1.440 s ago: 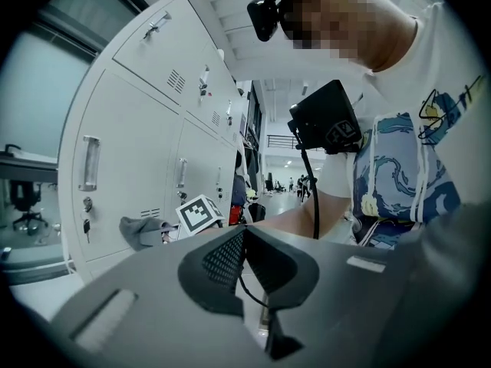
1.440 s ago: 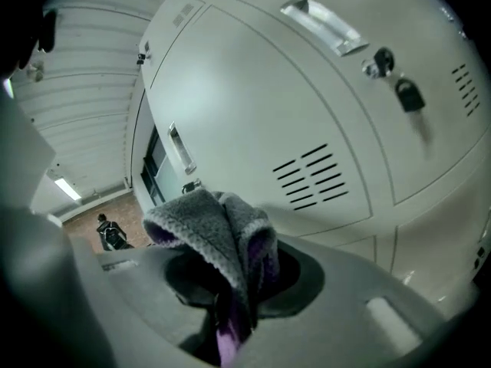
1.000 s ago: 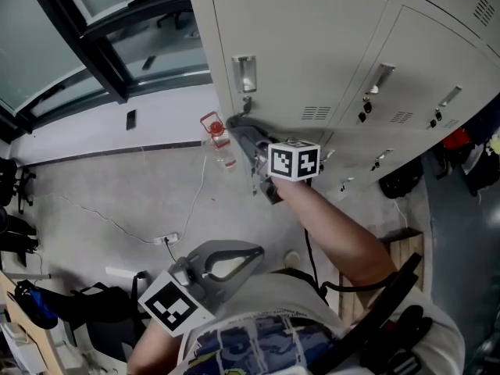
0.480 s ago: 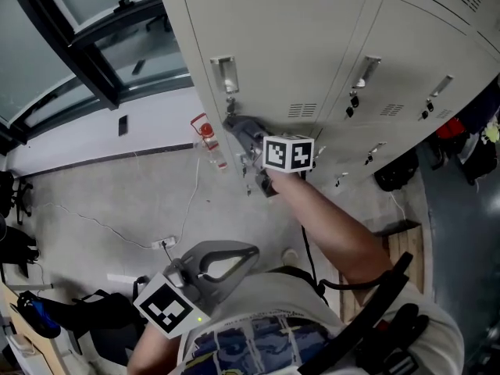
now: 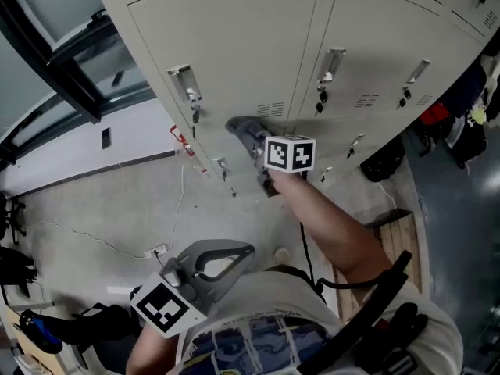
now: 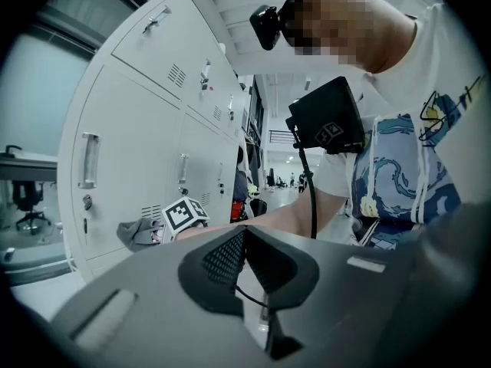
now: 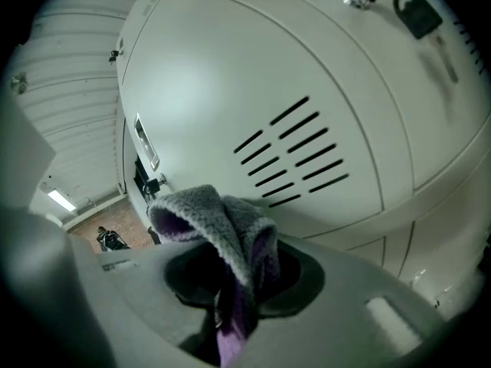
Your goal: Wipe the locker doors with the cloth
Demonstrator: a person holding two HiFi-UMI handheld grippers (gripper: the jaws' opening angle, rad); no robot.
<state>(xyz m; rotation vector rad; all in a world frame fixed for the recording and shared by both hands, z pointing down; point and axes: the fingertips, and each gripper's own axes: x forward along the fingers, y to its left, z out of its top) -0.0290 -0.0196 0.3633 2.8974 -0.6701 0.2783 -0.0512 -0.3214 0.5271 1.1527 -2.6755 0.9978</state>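
Your right gripper (image 5: 251,137) pinches a fuzzy grey cloth (image 7: 219,217), purple on its inner folds, with the jaws closed on the bunched fabric. The cloth sits at the smooth, pale metal locker door (image 5: 234,45), just below its slotted vent (image 7: 291,156). Your left gripper (image 5: 244,251) hangs low, well apart from the door, its dark mesh-textured pads (image 6: 222,255) pressed together with nothing between them.

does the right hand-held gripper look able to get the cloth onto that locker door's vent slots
Probably yes: the right hand-held gripper holds the cloth close to the locker door, with the vent slots just beside it and nothing between them.
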